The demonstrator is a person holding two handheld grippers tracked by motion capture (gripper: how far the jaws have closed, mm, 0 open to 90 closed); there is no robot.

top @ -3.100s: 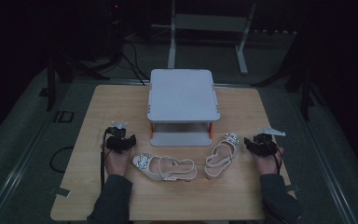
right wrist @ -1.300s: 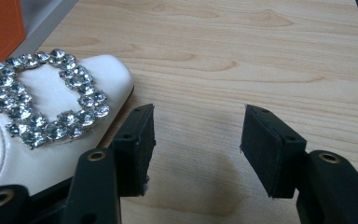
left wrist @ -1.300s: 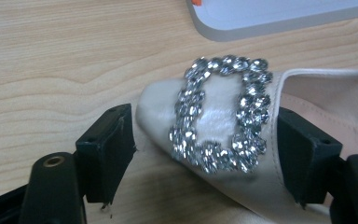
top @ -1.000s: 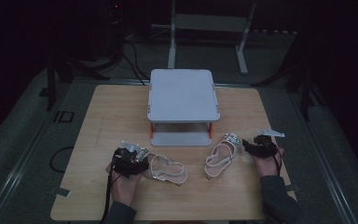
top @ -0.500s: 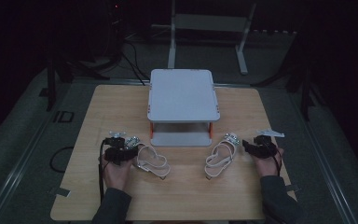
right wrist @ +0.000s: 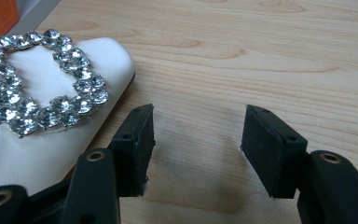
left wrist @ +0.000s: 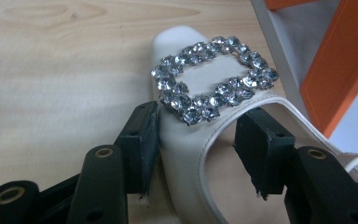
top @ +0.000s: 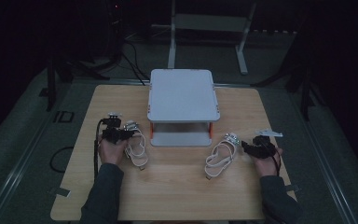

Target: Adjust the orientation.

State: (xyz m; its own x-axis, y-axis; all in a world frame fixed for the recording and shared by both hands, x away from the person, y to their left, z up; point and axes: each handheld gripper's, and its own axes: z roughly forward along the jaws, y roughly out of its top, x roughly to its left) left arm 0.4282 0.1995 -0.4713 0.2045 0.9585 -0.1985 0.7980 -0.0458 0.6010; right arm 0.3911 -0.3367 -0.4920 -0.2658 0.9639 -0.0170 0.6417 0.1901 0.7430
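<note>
I am counting two white sandals, one (top: 136, 147) at the left and one (top: 220, 156) at the right, each bearing one jewelled buckle (left wrist: 213, 78); one grey two-tier rack (top: 182, 95); one wooden bench (top: 177, 191); and two claws, left (top: 127, 134) and right (top: 244, 144).

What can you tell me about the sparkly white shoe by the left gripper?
The left sandal is white, looks like smooth leather, and has thin straps. A square buckle of clear sparkly stones sits across its toe band. It lies flat on the wooden table, toe pointing toward the grey shelf stand with orange legs, beside that stand's left side. The left gripper has been closing: one pad touches the toe's outer side, the other sits inside the band with a small gap.
</note>
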